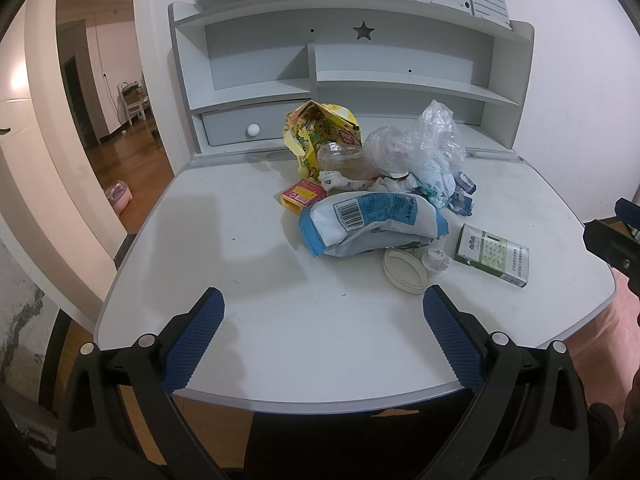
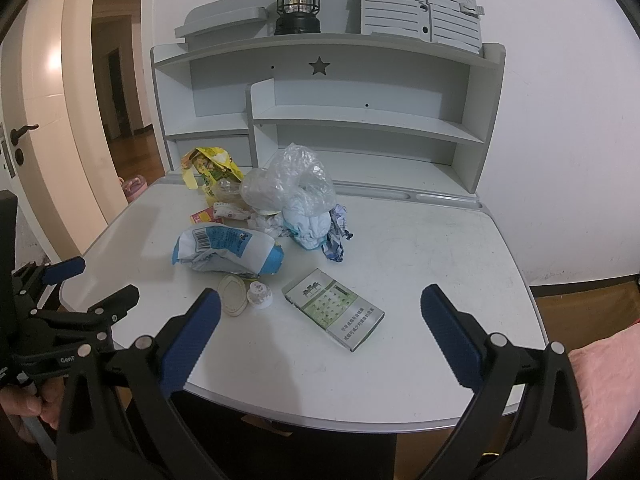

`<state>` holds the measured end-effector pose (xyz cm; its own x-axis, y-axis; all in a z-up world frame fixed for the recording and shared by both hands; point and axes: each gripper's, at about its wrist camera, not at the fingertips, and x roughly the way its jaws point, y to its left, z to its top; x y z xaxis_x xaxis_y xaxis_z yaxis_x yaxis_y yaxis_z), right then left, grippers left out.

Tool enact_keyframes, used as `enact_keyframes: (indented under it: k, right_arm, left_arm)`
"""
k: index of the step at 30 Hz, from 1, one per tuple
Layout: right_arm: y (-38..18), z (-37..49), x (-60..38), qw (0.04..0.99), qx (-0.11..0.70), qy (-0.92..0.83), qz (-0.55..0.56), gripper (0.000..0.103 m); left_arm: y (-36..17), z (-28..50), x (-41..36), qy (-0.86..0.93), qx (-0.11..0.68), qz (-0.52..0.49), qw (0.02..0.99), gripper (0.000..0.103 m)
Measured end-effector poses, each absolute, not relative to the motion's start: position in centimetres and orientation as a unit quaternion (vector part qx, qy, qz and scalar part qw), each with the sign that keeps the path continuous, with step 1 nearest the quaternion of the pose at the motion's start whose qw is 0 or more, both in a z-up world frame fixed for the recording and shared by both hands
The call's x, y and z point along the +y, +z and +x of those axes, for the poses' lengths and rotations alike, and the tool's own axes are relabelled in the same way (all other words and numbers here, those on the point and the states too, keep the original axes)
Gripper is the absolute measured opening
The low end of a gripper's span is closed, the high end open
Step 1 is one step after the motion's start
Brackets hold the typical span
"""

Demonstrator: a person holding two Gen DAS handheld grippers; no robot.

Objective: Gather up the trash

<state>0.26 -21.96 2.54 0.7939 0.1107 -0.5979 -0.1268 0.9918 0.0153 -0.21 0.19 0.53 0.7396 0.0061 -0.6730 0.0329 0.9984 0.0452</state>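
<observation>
A pile of trash lies on the white desk [image 1: 240, 320]: a blue-and-white wrapper [image 1: 368, 220] [image 2: 228, 248], a yellow snack bag [image 1: 320, 136] [image 2: 212, 168], clear plastic bags [image 1: 424, 140] [image 2: 296, 180], crumpled paper [image 2: 336, 236], a small red-yellow box [image 1: 302, 195], a white lid [image 1: 405, 271] [image 2: 233, 295], a small cap [image 1: 437, 259] [image 2: 260, 295] and a green-white carton [image 1: 494, 256] [image 2: 334, 314]. My left gripper [image 1: 324, 316] is open and empty above the desk's front edge. My right gripper [image 2: 320, 312] is open and empty, over the carton's near side.
A grey shelf unit [image 1: 352, 68] with a drawer [image 1: 248, 128] stands at the desk's back, with a black lantern [image 2: 298, 0] and grey boards on top. An open doorway [image 1: 104, 92] is at the left. The left gripper also shows in the right wrist view [image 2: 92, 284].
</observation>
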Motion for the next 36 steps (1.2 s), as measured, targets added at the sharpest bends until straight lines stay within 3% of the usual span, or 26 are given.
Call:
enact_keyframes:
  k: [18,31,36]
  right_arm:
    - [0.5,1.7,-22.9,0.936,0.344,0.073,-0.017,0.097]
    - [-4.7,8.1,-26.0,0.885,0.442,0.139,-0.047,0.097]
    - [-6.1,11.1,-25.8,0.855,0.483,0.173,-0.074,0.097]
  left_arm:
    - [-0.7,1.8,1.9,-0.070,0.370,0.021,0.926,0.097]
    - [-4.8,13.0,-4.0,-0.214,0.395,0.244,0.860,0.097]
    - [-6.0,15.3,-4.4,-0.245,0.415,0.247,0.841,0.094]
